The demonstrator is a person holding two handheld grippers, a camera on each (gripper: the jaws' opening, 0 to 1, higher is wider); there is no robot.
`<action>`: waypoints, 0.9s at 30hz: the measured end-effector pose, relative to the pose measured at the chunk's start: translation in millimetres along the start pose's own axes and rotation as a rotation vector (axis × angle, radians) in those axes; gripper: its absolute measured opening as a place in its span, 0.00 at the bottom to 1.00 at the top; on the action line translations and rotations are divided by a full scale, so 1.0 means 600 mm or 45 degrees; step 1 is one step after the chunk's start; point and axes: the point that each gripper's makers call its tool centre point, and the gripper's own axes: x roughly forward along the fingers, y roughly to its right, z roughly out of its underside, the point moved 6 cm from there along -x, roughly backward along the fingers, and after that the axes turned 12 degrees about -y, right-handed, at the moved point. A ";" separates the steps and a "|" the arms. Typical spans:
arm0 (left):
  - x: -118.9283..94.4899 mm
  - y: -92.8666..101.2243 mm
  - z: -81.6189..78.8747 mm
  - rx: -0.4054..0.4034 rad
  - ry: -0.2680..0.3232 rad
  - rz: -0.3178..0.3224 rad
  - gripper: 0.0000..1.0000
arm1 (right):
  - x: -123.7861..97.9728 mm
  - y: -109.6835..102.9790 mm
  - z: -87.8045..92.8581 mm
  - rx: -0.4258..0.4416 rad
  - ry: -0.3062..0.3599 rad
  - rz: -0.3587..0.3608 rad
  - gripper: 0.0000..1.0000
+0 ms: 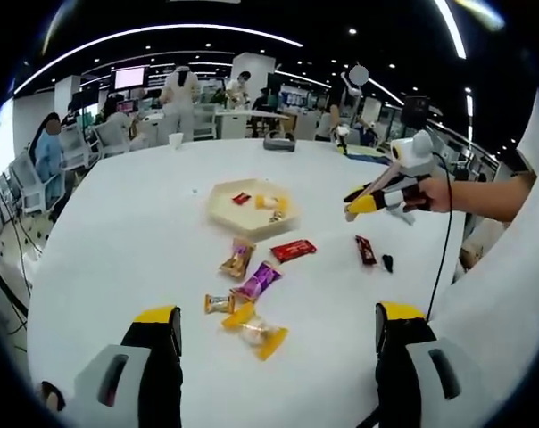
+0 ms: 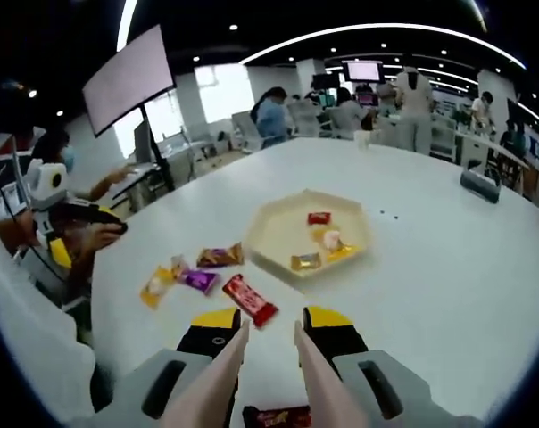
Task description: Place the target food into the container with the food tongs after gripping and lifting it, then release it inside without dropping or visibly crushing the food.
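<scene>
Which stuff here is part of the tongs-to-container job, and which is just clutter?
Job:
- food tongs, clamped in the right gripper
- hexagonal tray
- loose sweets: red bar, purple candy, dark red candy; can't tell which is the target

Lying about:
- white cup
- dark case
- small black piece
- left gripper, open, holding nothing
</scene>
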 end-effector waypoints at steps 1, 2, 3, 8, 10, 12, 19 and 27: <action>0.001 0.000 -0.001 0.001 -0.004 0.004 0.90 | 0.003 -0.001 -0.002 -0.011 -0.002 -0.004 0.27; 0.001 0.000 -0.001 0.001 -0.007 0.006 0.90 | 0.004 -0.001 -0.003 -0.014 -0.003 -0.007 0.27; 0.001 0.000 -0.001 0.003 -0.010 0.008 0.90 | 0.008 -0.003 -0.004 -0.026 -0.011 -0.014 0.27; 0.003 -0.002 0.000 0.006 -0.025 0.011 0.90 | 0.029 -0.009 -0.010 -0.072 -0.039 -0.046 0.27; 0.001 -0.003 0.000 -0.007 -0.022 0.007 0.90 | 0.034 -0.011 -0.010 -0.072 -0.044 -0.065 0.27; 0.001 -0.003 0.002 -0.009 -0.026 0.004 0.90 | 0.039 -0.012 -0.009 -0.094 -0.062 -0.063 0.27; 0.002 -0.002 0.013 -0.036 -0.047 -0.002 0.90 | 0.056 -0.018 -0.003 -0.195 -0.112 -0.110 0.27; 0.000 0.001 0.018 -0.053 -0.055 -0.013 0.89 | 0.096 -0.022 -0.013 -0.332 -0.159 -0.183 0.27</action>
